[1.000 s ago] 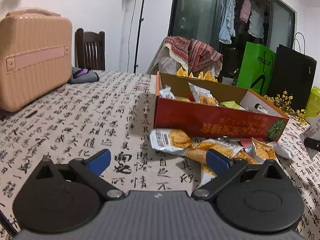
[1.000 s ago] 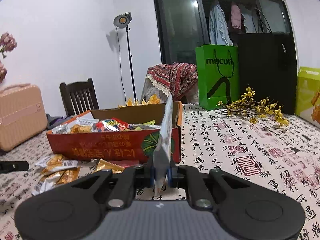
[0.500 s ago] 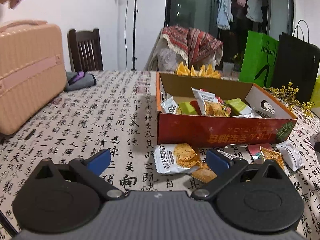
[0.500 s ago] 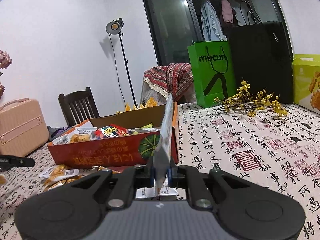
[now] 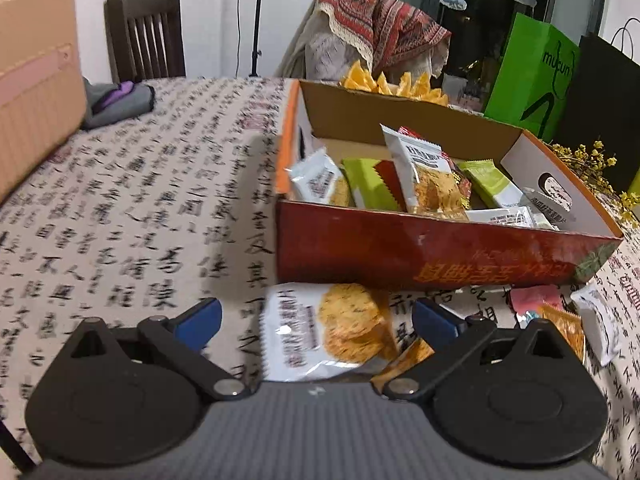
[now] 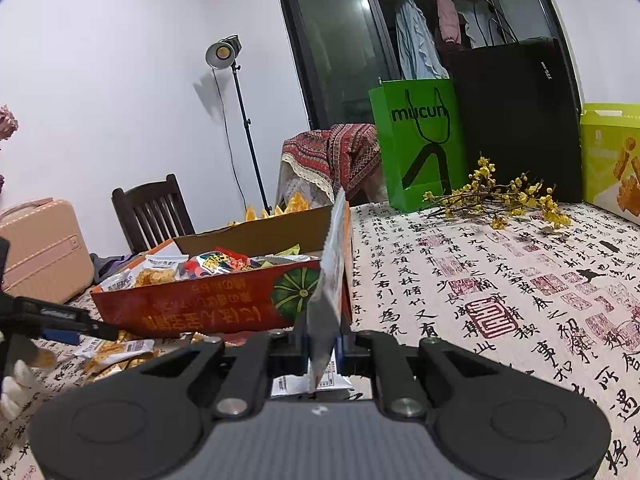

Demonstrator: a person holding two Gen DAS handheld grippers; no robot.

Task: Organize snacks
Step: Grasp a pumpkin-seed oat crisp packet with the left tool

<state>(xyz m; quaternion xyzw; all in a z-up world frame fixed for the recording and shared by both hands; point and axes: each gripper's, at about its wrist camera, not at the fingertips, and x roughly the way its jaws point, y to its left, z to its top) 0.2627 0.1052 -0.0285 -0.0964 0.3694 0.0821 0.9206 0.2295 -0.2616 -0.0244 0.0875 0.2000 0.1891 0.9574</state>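
Mid-task: gathering loose snack packets from the bench into the open red cardboard box (image 5: 420,252). Box already part-filled with white, green and red packets; more packets strewn on the cloth just in front of its near wall.

Bench (image 5: 140,208) covered by a cream cloth printed with black calligraphy. Beyond it, white walls, a dark sliding door with clothes hanging behind, a lamp on a tall stand (image 6: 224,52), a dark wooden chair (image 5: 146,36), a pink hard case (image 5: 36,76) at the left edge, a green paper bag (image 6: 416,144) and a black paper bag (image 6: 520,120) at the far side, a spray of yellow blossoms (image 6: 500,200) lying near them.

Left hand-held gripper (image 5: 316,320): released, blue pads spread wide, poised over a white foil packet picturing round crackers (image 5: 320,332), which lies flat just before the box. Next move, by judgement: lowering so both pads straddle the packet's edges, then clenching, without catching the orange packet tucked under it.

Right hand-held gripper (image 6: 322,340): clenched on a thin white-and-orange sachet (image 6: 330,280), held upright and edge-on, near the box's right corner, not yet inside. Likely next: carrying over the rim and letting go.
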